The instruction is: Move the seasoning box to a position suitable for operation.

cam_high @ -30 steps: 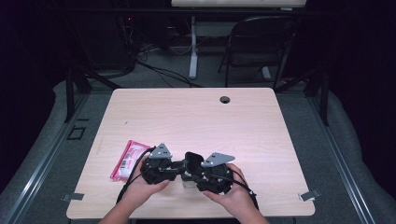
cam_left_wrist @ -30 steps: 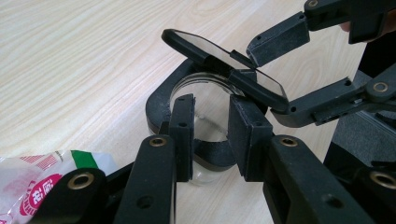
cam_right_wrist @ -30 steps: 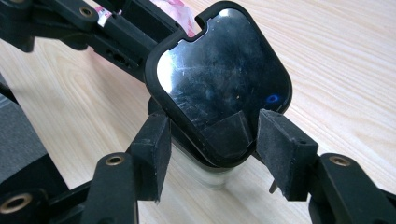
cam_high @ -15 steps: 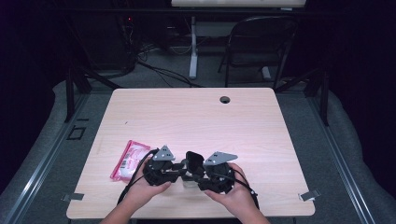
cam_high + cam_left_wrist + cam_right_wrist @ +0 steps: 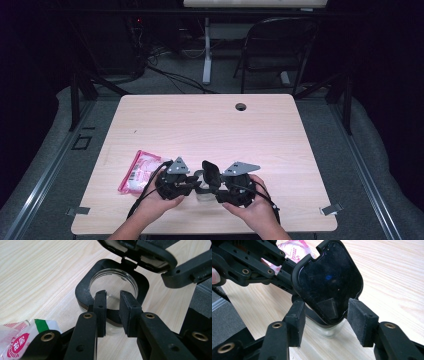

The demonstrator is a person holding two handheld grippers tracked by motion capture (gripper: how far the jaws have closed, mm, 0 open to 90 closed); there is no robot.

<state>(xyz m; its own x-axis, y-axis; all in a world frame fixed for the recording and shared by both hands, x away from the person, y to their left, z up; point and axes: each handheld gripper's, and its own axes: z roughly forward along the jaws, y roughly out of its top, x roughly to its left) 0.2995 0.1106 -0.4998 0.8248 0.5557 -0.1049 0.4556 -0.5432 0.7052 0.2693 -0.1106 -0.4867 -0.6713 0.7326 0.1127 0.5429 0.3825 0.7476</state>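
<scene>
Wood table: we pinch glass jar [image 5: 113, 287] rim with left gripper [image 5: 113, 312], right gripper [image 5: 327, 322] open at lid [image 5: 329, 280]; fragile, slick.

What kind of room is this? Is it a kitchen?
Probably not a kitchen. It looks like a lab or workshop set up for recording: a bare wooden table on grey carpet, a folding chair behind it, loose cables on the floor, and dark surroundings.

pink packet [image 5: 18, 341], red oval logo, characters illegible
</scene>
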